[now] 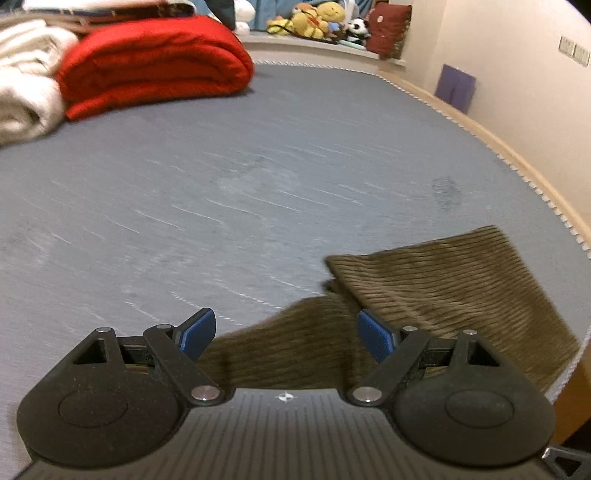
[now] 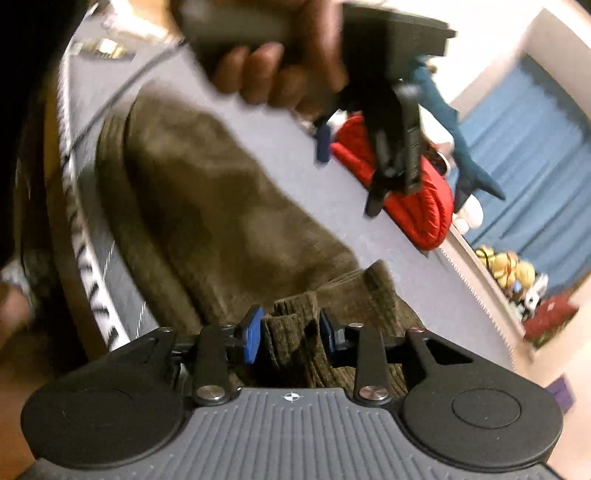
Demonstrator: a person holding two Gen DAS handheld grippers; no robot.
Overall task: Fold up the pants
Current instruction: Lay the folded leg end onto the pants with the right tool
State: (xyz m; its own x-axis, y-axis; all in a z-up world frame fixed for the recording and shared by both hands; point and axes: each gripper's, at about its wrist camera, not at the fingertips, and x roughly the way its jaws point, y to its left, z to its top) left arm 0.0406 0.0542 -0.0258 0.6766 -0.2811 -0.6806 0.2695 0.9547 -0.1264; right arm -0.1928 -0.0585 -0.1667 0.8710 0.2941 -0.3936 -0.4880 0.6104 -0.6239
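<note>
The olive-brown corduroy pants (image 1: 443, 291) lie on the grey-blue bed (image 1: 221, 184), near its right edge. My left gripper (image 1: 286, 334) is open just above them, with nothing between its blue pads. In the right wrist view the pants (image 2: 207, 206) stretch away along the bed edge. My right gripper (image 2: 291, 332) is shut on a bunched fold of the pants (image 2: 291, 332). The left gripper (image 2: 369, 147) also shows there, held in a hand above the bed.
A folded red quilt (image 1: 155, 62) and a cream blanket (image 1: 26, 81) lie at the far left of the bed. Stuffed toys (image 1: 317, 20) sit on a ledge behind. A purple box (image 1: 454, 86) stands by the wall on the right.
</note>
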